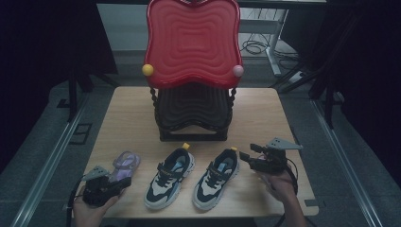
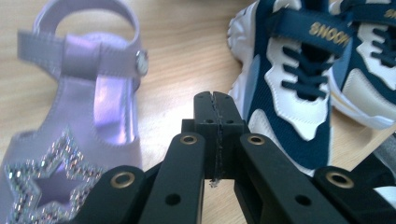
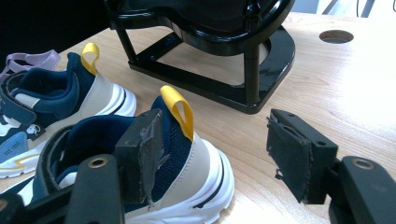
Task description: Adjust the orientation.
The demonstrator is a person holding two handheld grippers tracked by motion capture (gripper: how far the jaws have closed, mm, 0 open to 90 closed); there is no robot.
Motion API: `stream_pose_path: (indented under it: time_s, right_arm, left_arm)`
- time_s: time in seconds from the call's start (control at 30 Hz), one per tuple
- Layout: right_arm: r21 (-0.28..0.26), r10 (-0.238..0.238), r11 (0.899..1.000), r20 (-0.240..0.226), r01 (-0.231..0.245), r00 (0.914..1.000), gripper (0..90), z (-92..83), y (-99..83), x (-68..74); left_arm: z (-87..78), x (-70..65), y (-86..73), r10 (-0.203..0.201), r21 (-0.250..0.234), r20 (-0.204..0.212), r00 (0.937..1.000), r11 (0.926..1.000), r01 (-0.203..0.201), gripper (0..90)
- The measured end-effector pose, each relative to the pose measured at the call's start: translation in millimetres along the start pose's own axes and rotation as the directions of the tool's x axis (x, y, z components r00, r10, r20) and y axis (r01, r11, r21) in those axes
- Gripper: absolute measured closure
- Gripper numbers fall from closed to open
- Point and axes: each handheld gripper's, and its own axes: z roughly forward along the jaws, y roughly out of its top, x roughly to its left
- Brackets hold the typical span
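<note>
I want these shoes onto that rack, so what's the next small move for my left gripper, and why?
Probably open the left gripper first: its jaws are pressed shut with nothing between them, and it sits just short of the purple sandal, between it and the near sneaker. Open jaws could then ease toward the sandal's strap.

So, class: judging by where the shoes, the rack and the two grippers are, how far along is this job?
Barely begun. Done: nothing; the black lower shelf and red top shelf of the rack hold no shoes. In hand: the left gripper, jaws shut and empty, is beside the purple sandal; the right gripper is open by the heel of the right sneaker. Probably left: all three shoes, including the left sneaker.
</note>
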Motion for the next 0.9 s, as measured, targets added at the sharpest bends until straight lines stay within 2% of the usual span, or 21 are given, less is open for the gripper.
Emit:
stream_pose_path:
  time_s: [0.2,0.47,0.5,0.73,0.9]
  right_arm:
    - [0.008,0.014,1.000,0.013,-0.015,0.9998,36.8,0.5,-1.8,-1.3]
    - [0.015,0.021,1.000,0.019,-0.021,0.9996,36.8,2.0,-2.9,-2.0]
    - [0.018,0.023,1.000,0.020,-0.023,0.9995,36.9,2.1,-3.2,-1.9]
    - [0.018,0.022,1.000,0.023,-0.023,0.9995,36.9,1.7,-3.4,-1.1]
    - [0.020,0.026,0.999,0.025,-0.026,0.9994,36.9,1.9,-3.8,-1.5]
  left_arm:
    - [3.7,2.9,-9.7,-0.004,0.033,-0.025,0.9997,0.9994,0.005,90.0]
    - [4.8,9.4,-24.4,-0.031,0.067,-0.050,0.9983,0.9972,0.034,90.0]
    - [3.6,9.9,-27.4,-0.031,0.069,-0.066,0.9974,0.9970,0.035,90.0]
    - [3.0,14.2,-35.9,-0.050,0.077,-0.093,0.9944,0.9954,0.057,90.0]
    - [0.3,14.5,-37.4,-0.051,0.073,-0.106,0.9931,0.9956,0.059,90.0]
